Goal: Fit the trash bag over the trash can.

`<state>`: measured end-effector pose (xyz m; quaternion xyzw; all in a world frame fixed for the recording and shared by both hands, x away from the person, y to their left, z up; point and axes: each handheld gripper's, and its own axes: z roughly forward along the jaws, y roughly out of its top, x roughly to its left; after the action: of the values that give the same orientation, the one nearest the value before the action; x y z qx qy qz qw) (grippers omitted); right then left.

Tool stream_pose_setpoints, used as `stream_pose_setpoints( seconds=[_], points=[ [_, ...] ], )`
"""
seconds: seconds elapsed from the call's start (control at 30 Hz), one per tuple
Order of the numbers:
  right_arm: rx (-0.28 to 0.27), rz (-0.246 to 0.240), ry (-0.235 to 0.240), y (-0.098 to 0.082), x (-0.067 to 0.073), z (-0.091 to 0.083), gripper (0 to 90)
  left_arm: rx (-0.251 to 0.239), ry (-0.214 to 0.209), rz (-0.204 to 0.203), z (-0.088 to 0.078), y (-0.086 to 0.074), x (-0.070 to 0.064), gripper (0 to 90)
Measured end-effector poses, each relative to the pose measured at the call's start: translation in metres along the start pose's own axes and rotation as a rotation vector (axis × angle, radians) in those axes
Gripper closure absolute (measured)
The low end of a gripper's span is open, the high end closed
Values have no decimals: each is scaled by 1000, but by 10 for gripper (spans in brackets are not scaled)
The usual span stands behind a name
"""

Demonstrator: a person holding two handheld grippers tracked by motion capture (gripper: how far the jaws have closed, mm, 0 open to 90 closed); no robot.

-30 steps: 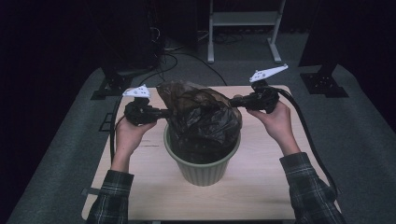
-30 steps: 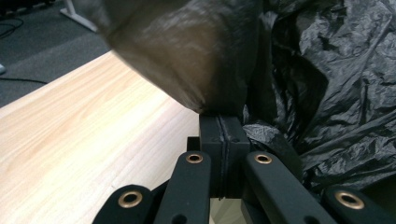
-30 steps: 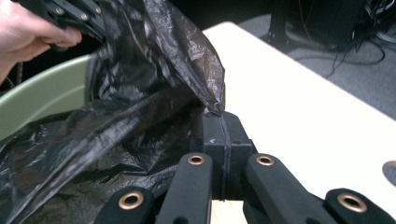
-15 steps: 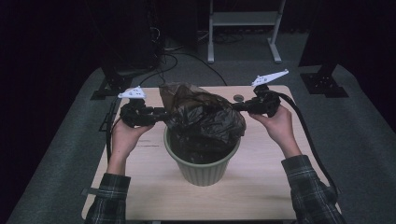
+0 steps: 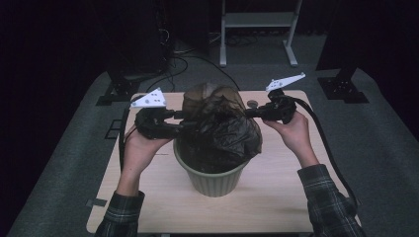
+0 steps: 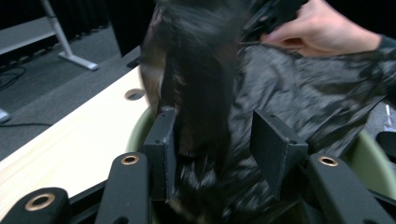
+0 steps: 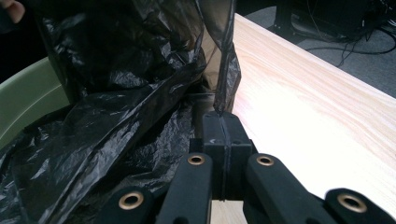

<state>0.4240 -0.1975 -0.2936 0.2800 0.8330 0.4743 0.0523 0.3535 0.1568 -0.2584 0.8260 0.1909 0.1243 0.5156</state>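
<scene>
A crumpled black plastic bag [image 5: 222,128] sits in and bulges above a pale green bin [image 5: 212,180] on the wooden table [image 5: 276,197]. My left gripper [image 5: 185,121] is at the bag's left side. Its jaws have just been opening, and in the left gripper view [image 6: 215,140] they stand apart with a loose fold of the bag [image 6: 299,93] hanging between them. My right gripper [image 5: 247,112] is at the bag's right side, shut on a thin strip of the bag's edge [image 7: 223,126]. That strip rises from its closed pads.
The bin's rim [image 6: 369,158] lies just under the left jaws. Bare table [image 7: 303,116] stretches beside the right gripper. A small round hole [image 5: 253,103] is in the tabletop behind the bag. Dark stands and cables are on the floor beyond the table.
The left gripper's jaws have parted and no longer pinch the bag. The left hand has lifted a little. The bag now bunches up taller. The right gripper has kept still.
</scene>
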Motion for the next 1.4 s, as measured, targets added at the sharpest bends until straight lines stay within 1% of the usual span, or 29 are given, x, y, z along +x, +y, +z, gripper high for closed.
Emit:
stream_pose_setpoints(
  seconds=[0.07,0.1,0.13,0.23,0.33,0.43,0.47,0.5,0.57,0.6,0.63,0.67,0.7,0.73,0.77,0.8,0.83,0.87,0.9,0.93,0.97,1.0,1.03,1.07,1.1,1.17,1.23,1.3,1.4],
  points=[
    [-1,-4,-2,0,0,0,899,-11,-22,17,5,6,-7,513],
    [0,-1,-2,0,0,-1,899,-28,-40,25,9,12,-12,511],
    [0,-1,-2,0,0,-1,899,-28,-40,25,9,12,-12,511],
    [0,-2,-2,0,0,-2,899,-48,-78,35,14,20,-18,511],
    [-4,-2,-1,0,0,-2,899,-46,-82,53,21,28,-23,495],
    [-5,-5,2,0,1,-2,899,-38,-59,70,29,34,-25,464],
    [-5,-5,5,0,2,-2,899,-31,-59,78,30,34,-24,516],
    [-2,-6,6,0,2,-2,899,-28,-59,81,31,34,-23,598],
    [-3,-12,14,-1,3,-2,899,-24,-66,69,31,32,-18,753],
    [-5,-14,14,-1,4,-2,898,-26,-67,61,31,29,-15,805],
    [-12,-16,18,-2,4,-5,841,-25,-65,56,30,27,-12,868],
    [-24,-12,17,-2,4,-7,780,-25,-63,46,30,24,-10,871],
    [-36,-5,17,-1,4,-9,770,-22,-60,38,29,21,-7,879],
    [-36,-5,17,-1,4,-9,770,-23,-60,31,29,19,-5,879],
    [-66,-11,16,1,6,-16,743,-27,-60,20,28,16,-3,885],
    [-66,-11,16,1,6,-16,743,-30,-60,13,27,14,-1,885],
    [-79,-13,22,3,8,-19,743,-30,-62,6,27,12,1,885],
    [-106,-27,33,8,13,-23,734,-31,-61,5,27,11,2,885],
    [-106,-27,33,8,13,-23,734,-34,-62,1,27,11,2,885],
    [-122,-42,47,13,20,-26,707,-36,-64,1,26,10,3,885],
    [-129,-52,42,16,23,-26,699,-36,-64,1,26,10,3,885],
    [-129,-52,42,16,23,-26,699,-37,-65,0,25,10,2,885],
    [-140,-73,57,21,30,-25,675,-39,-64,1,25,11,2,887],
    [-140,-73,57,21,30,-25,675,-40,-64,0,24,11,2,887],
    [-139,-88,74,26,35,-20,673,-46,-66,-2,24,11,2,887],
    [-136,-90,83,28,37,-18,662,-46,-70,-2,23,12,1,887],
    [-115,-87,98,32,40,-9,637,-47,-73,1,22,12,1,887],
    [-96,-80,109,35,40,0,621,-53,-74,-2,22,12,0,887],
    [-75,-61,133,35,36,13,622,-51,-76,0,21,11,1,887]
  ],
)
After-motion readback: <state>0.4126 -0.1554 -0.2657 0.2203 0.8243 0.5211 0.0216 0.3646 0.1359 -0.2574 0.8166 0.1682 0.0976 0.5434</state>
